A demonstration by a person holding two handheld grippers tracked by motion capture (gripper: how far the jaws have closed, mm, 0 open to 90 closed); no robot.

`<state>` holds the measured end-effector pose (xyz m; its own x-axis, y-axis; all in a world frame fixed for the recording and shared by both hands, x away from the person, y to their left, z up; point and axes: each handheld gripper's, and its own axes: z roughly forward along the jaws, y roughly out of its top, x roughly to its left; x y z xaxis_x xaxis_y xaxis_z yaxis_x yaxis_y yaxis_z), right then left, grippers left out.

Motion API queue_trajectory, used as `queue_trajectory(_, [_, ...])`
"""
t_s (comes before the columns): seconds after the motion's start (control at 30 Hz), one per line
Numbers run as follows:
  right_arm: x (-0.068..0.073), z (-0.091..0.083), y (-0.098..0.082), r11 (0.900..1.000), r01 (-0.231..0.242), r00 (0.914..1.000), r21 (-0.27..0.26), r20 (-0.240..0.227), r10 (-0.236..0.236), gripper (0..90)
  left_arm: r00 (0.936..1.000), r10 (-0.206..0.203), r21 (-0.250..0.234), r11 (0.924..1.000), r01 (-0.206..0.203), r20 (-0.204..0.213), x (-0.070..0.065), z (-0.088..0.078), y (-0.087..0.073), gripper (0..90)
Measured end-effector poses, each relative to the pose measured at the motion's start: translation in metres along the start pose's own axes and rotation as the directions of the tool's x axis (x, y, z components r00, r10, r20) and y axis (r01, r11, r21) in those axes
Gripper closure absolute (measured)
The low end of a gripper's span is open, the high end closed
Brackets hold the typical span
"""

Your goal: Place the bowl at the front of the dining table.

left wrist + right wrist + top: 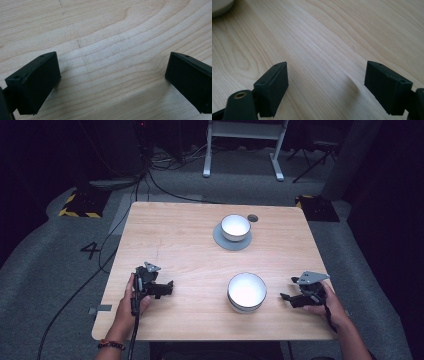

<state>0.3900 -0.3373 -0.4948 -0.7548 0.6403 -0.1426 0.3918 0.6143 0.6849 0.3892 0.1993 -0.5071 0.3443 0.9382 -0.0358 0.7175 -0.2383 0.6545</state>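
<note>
A large white bowl [246, 291] stands on the wooden table [190, 250] near its front, right of centre. Farther back a smaller white bowl [235, 227] sits on a grey saucer [220, 240]. My left gripper [168, 289] rests low over the table at the front left, a hand's width left of the large bowl. Its jaws are wide apart over bare wood [112, 72]. My right gripper [286, 296] lies just right of the large bowl, pointing toward it, open with nothing between the jaws [325, 82]. The bowl's edge [219, 7] shows at the top left of the right gripper view.
A small dark round cap [253, 218] lies behind the saucer near the table's far edge. Cables [115, 245] trail over the grey floor left of the table. A white desk frame [245, 145] stands beyond it, and yellow-black striped plates [80, 205] flank the far corners.
</note>
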Motion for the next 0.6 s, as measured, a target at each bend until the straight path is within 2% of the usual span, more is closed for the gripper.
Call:
queue_trajectory(0.17, [-0.003, -0.004, -0.009, 0.999, -0.041, 0.9990, -0.021, 0.017, 0.041, 17.3, 1.0000, 0.000, 0.000, 1.0000, 0.000, 0.000, 0.000, 0.000, 0.000, 0.0])
queue_trajectory(0.43, [-0.011, -0.009, -0.025, 0.989, -0.135, 0.9908, -0.059, -0.001, 0.135, 16.4, 1.0000, 0.000, 0.000, 1.0000, 0.000, 0.001, 0.000, 0.000, 0.000, 0.0])
queue_trajectory(0.6, [-0.016, -0.013, -0.032, 0.985, -0.164, 0.9865, -0.059, 0.003, 0.164, 16.0, 1.0000, 0.007, 0.005, 1.0000, -0.007, -0.005, 0.000, 0.000, 0.001, 0.0])
